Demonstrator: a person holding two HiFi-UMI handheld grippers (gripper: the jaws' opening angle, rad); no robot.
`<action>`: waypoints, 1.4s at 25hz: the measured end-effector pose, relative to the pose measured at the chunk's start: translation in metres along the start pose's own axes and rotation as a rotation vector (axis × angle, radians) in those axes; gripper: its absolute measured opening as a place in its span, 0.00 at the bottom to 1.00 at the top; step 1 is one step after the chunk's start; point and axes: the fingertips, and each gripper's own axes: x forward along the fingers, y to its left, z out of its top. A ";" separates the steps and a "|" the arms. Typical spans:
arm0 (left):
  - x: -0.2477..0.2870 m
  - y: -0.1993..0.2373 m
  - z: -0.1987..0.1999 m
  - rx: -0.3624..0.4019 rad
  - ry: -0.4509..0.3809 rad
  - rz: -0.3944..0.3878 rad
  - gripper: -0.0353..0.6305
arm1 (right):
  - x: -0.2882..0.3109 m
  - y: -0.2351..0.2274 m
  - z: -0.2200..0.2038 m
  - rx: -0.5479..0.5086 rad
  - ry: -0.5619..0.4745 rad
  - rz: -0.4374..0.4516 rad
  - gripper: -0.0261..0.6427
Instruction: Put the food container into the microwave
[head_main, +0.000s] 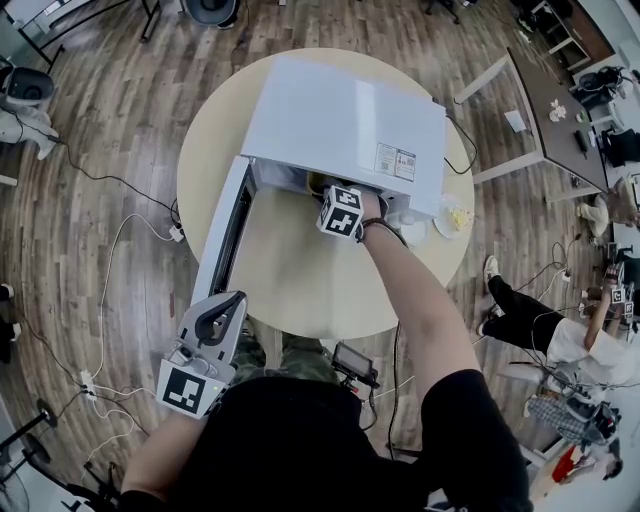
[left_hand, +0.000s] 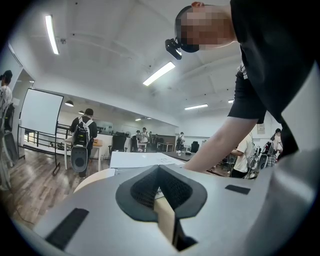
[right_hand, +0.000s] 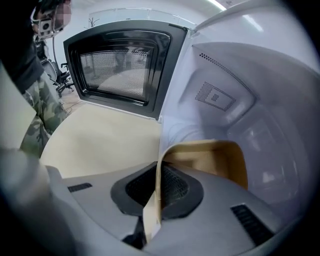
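Right gripper view: right gripper (right_hand: 160, 172) has its jaws closed on the thin near wall of the tan paper food container (right_hand: 220, 160). The wall stands edge-on between the jaws. The rest of the box opens ahead and to the right of them.

- Container is inside the microwave (head_main: 340, 115), over the glass turntable (right_hand: 270, 145). Cannot tell whether its base rests on the glass or hangs just above it.
- Door (right_hand: 125, 65) is swung wide open on the left, window facing the camera.
- Head view: the right arm reaches across the round surface (head_main: 300, 270) and the gripper's front end is hidden inside the opening. Only its marker cube shows at the mouth.
- Left gripper (left_hand: 159, 175) is held back near the person's body, well apart from the microwave. Its jaws are drawn together with no object from the scene between them.

Judgement: placing step, nearly done. What is left is to set the box down flat, let go and back out.

Key relation: the box lies deeper in the cavity than the jaws and to their right. Its length seems to run away from them, though part is hidden. The retreat should therefore go straight back toward the person, so the gripper does not drag the wall sideways and tip the box. The left gripper is nearer to the door, which suits it for closing.
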 end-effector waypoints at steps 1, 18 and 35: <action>0.000 0.000 0.000 0.000 0.001 -0.001 0.08 | 0.001 -0.001 0.000 0.001 0.001 -0.003 0.08; 0.004 0.000 -0.004 -0.008 0.014 -0.007 0.08 | 0.009 -0.027 -0.005 -0.004 0.034 -0.188 0.24; 0.029 -0.008 0.009 0.014 -0.040 -0.106 0.08 | -0.069 0.064 -0.001 0.165 -0.092 -0.294 0.33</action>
